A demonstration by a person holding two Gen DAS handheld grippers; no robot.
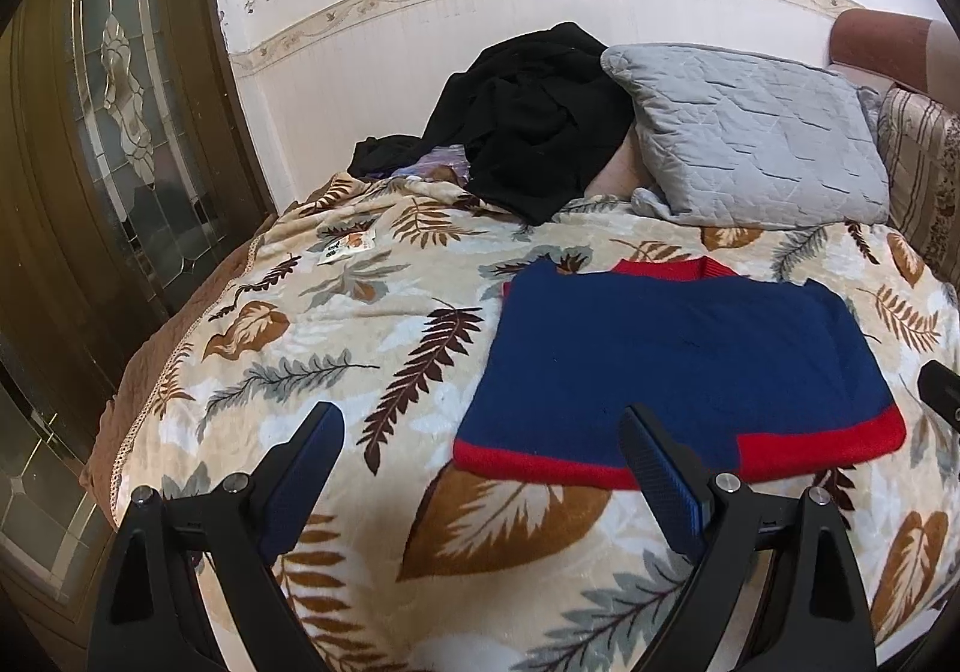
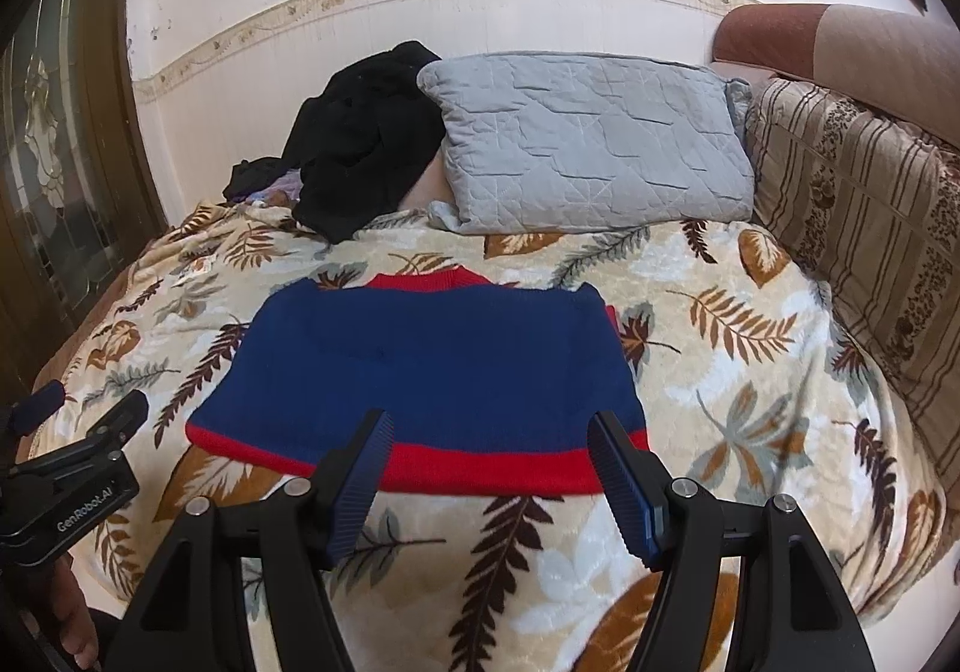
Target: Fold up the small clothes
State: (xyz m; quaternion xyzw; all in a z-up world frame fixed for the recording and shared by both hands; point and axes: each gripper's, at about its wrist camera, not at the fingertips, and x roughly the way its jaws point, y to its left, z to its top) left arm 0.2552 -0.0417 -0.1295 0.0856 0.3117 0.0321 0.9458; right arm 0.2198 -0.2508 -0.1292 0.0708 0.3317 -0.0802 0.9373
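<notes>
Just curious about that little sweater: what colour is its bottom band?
Red, on a navy sweater; the band shows best in the right wrist view.

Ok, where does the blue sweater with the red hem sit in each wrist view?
Left wrist: blue sweater lies right of centre on the leaf-print blanket, its hem near the right finger.
Right wrist: blue sweater lies centred, its red hem between the open fingers.
Shared landmark: grey pillow behind it, against the wall.

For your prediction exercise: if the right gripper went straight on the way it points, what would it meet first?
Probably the red hem of the blue sweater: the right gripper stands open just before it, though depth is unclear.
</notes>
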